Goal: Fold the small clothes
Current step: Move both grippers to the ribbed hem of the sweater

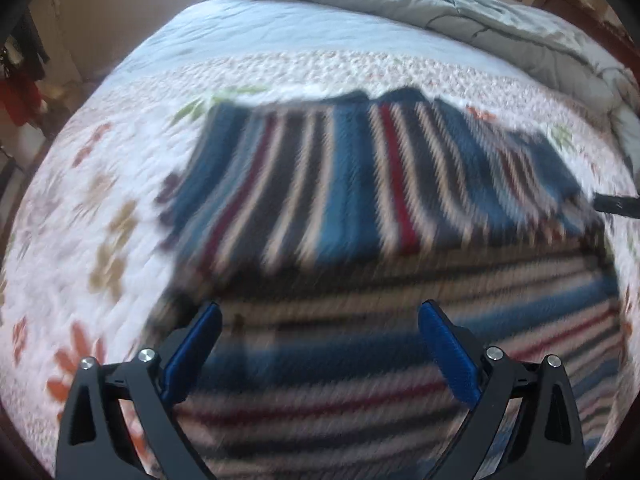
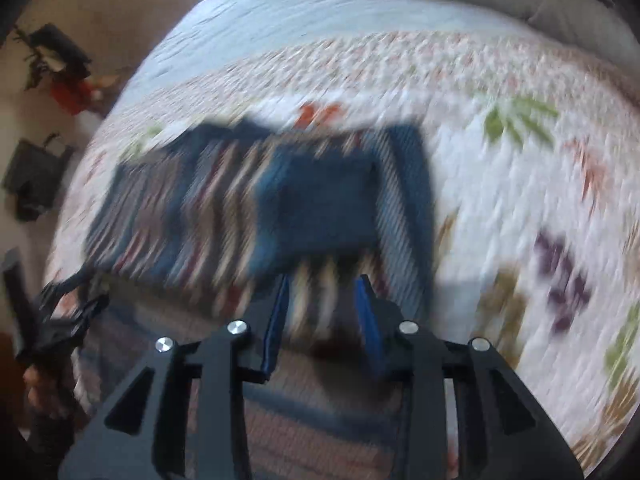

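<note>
Nearest, the left gripper point(image 1: 320, 320) stands spread wide over the near part of the striped garment point(image 1: 360, 168), its blue pads point(image 1: 448, 352) clear of the cloth and holding nothing. The right gripper point(image 2: 322, 292) is partly open above the garment's right side, though blur hides whether its pads touch cloth. Farther off, the garment lies on the flowered quilt point(image 1: 100, 208), with a grey duvet point(image 1: 460, 12) bunched at the far edge.

Bed point(image 1: 280, 40) under floral quilt point(image 1: 80, 220), grey duvet point(image 1: 460, 4) bunched at far end; beige wall point(image 2: 100, 4) behind.
</note>
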Demonstrator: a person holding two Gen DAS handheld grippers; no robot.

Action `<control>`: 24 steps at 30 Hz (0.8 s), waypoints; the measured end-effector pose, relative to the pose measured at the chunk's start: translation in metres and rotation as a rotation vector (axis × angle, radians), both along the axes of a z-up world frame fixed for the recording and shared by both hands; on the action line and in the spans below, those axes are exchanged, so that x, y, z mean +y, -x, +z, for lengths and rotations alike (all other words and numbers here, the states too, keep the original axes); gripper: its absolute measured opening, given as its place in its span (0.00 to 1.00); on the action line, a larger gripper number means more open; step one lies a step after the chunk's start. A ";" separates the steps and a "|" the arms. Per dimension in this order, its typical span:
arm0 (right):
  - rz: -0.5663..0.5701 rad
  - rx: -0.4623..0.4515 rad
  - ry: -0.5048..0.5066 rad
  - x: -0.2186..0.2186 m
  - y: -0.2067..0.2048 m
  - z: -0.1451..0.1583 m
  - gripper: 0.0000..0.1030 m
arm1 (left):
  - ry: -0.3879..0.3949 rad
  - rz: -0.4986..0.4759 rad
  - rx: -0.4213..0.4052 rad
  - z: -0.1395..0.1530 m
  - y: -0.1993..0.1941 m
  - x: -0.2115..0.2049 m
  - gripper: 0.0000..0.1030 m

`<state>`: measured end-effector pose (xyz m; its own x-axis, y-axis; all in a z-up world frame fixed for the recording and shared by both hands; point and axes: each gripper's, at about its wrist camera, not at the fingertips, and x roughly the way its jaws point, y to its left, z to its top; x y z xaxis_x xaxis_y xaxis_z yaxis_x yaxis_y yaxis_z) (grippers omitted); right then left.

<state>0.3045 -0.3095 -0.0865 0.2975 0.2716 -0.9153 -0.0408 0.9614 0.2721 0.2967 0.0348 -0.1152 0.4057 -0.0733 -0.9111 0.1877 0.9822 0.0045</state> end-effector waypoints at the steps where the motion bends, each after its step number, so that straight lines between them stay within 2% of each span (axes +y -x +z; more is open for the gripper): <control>1: 0.009 0.011 -0.016 0.006 0.013 -0.002 0.35 | -0.005 0.002 0.007 -0.001 0.010 0.007 0.96; 4: 0.034 0.063 -0.066 0.016 0.066 -0.016 0.35 | -0.017 0.036 0.033 -0.007 0.042 0.031 0.96; 6: 0.037 0.085 -0.110 0.024 0.097 -0.024 0.35 | 0.007 0.054 0.057 -0.012 0.061 0.043 0.96; 8: 0.028 0.104 -0.108 0.028 0.118 -0.034 0.35 | 0.032 0.066 0.081 -0.019 0.075 0.049 0.96; 10: 0.024 0.113 -0.073 0.033 0.128 -0.043 0.36 | 0.028 0.077 0.088 -0.026 0.082 0.050 0.96; 13: -0.009 0.116 -0.058 0.037 0.132 -0.053 0.36 | -0.060 0.055 0.055 -0.038 0.086 0.039 0.97; 16: -0.028 0.127 -0.054 0.037 0.125 -0.054 0.36 | -0.072 0.078 0.062 -0.035 0.083 0.035 0.97; 18: -0.027 0.118 -0.046 0.037 0.129 -0.045 0.37 | -0.049 0.089 0.075 -0.026 0.085 0.038 0.96; 20: -0.021 0.110 -0.037 0.036 0.141 -0.036 0.49 | -0.009 0.091 0.085 -0.016 0.093 0.045 0.96; 24: -0.025 0.109 -0.052 0.025 0.171 -0.026 0.52 | -0.004 0.090 0.093 -0.003 0.119 0.063 0.96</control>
<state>0.1336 -0.2848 -0.1127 0.2040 0.3129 -0.9276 0.0153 0.9464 0.3226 0.1774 0.0982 -0.1178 0.3246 -0.0367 -0.9452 0.0980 0.9952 -0.0050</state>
